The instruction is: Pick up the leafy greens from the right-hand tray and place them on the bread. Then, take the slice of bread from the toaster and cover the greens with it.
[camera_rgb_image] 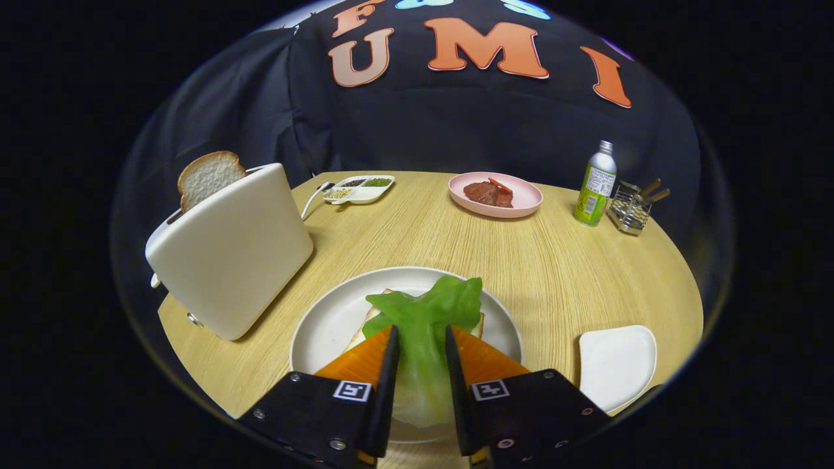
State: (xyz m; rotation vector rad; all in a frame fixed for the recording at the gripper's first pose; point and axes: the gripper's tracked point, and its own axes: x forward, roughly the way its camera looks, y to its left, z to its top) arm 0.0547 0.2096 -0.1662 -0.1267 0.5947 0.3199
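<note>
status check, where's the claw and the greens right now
Claw shut on leafy greens, over the bread on the plate. Toaster slice untouched. Path clear.

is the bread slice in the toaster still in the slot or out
In the slot. The bread slice stands upright, its top poking out of the toaster, untouched. The gripper is shut on the leafy greens over the plate.
</note>
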